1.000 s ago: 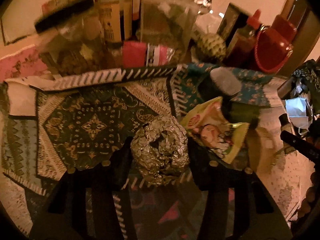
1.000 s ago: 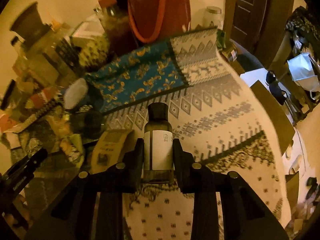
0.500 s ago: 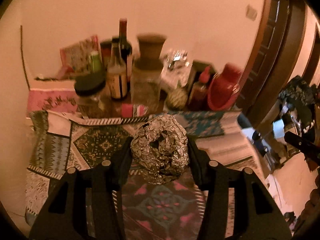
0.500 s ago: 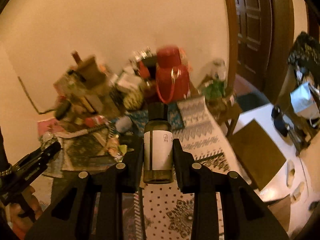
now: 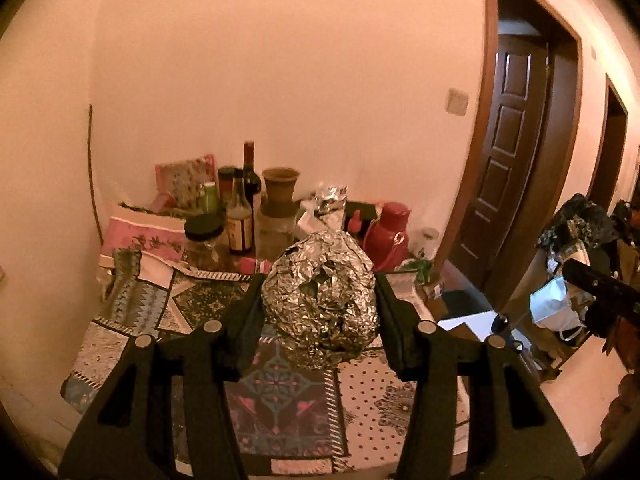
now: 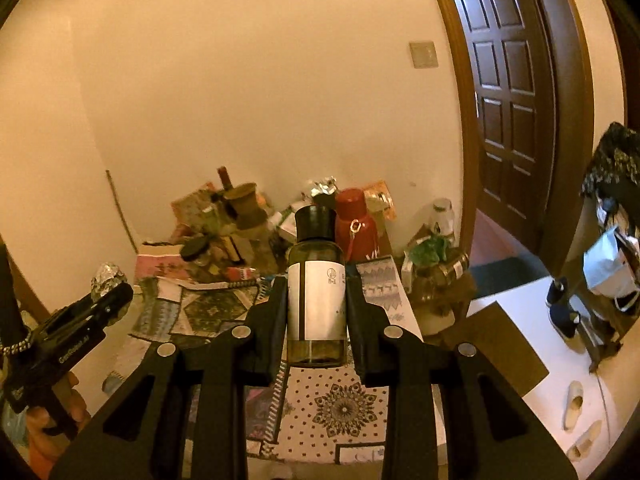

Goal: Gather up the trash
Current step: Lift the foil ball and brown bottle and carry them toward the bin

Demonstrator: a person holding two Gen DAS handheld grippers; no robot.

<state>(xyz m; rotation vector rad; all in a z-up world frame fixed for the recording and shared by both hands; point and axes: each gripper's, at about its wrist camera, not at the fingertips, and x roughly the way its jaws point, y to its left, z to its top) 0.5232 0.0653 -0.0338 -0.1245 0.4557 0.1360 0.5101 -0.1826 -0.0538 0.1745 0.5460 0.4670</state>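
Left gripper clamped on foil ball, held above the bench; ball hides the bench middle. Right gripper clamped on upright dark bottle (label text unreadable), also above the bench; clutter at the back blurred.

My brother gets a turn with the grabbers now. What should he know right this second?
Left gripper: shut on the foil ball, held up above the patterned tablecloth.
Right gripper: shut on the small bottle, upright, dark cap on top.
Done: both bits of trash are picked up.
Left: drop them in a bin; none shows clearly here. More clutter sits against the wall.
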